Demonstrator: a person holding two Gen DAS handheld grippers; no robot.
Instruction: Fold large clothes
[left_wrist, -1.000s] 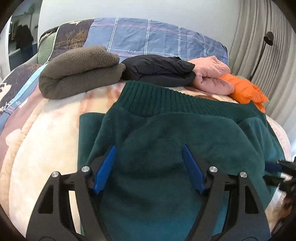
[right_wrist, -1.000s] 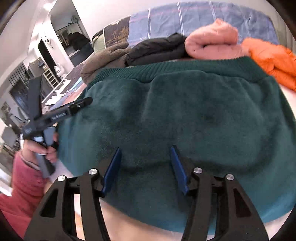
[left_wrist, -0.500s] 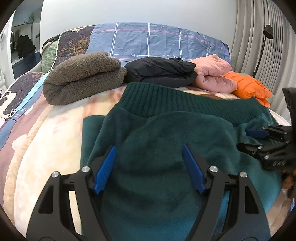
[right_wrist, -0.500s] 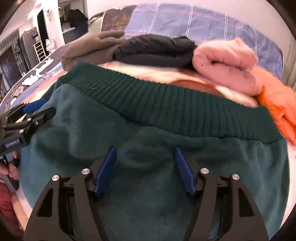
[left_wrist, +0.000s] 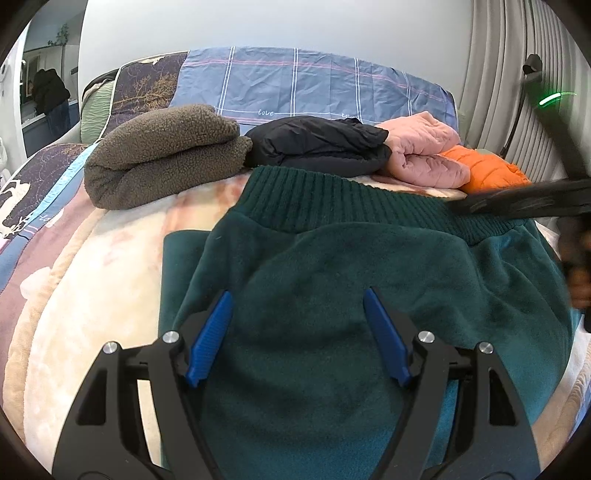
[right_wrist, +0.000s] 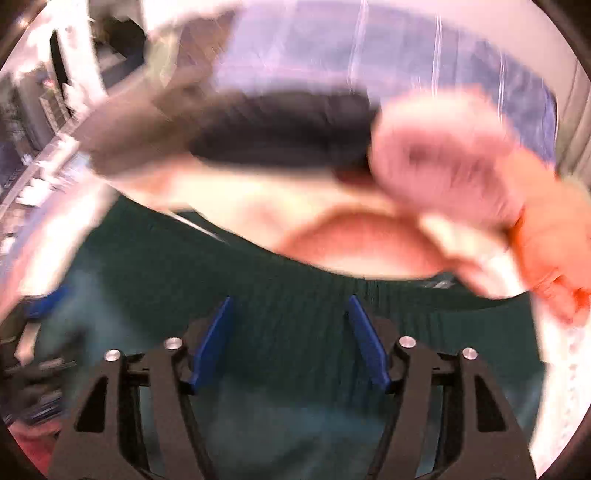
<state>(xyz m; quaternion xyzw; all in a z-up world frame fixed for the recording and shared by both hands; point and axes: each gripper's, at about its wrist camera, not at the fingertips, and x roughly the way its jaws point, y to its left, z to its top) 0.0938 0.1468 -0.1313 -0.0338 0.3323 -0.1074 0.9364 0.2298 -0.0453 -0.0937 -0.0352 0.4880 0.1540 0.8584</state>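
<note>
A dark green fleece garment (left_wrist: 332, 302) with a ribbed knit hem (left_wrist: 332, 199) lies partly folded on the bed. My left gripper (left_wrist: 297, 314) is open and empty, hovering over the garment's near left part. My right gripper (right_wrist: 290, 321) is open and empty over the ribbed hem (right_wrist: 295, 288); its view is motion-blurred. The right gripper's black body (left_wrist: 524, 199) shows at the right edge of the left wrist view, above the hem's right end.
Folded clothes line the back of the bed: an olive fleece (left_wrist: 162, 151), a black jacket (left_wrist: 317, 142), a pink quilted jacket (left_wrist: 424, 147) and an orange one (left_wrist: 491, 173). A blue plaid pillow (left_wrist: 303, 88) stands behind them. A cream blanket (left_wrist: 92, 295) covers the bed.
My right gripper has moved forward over the garment toward its ribbed hem, fast enough to blur its view. My left gripper has stayed almost still and open.
</note>
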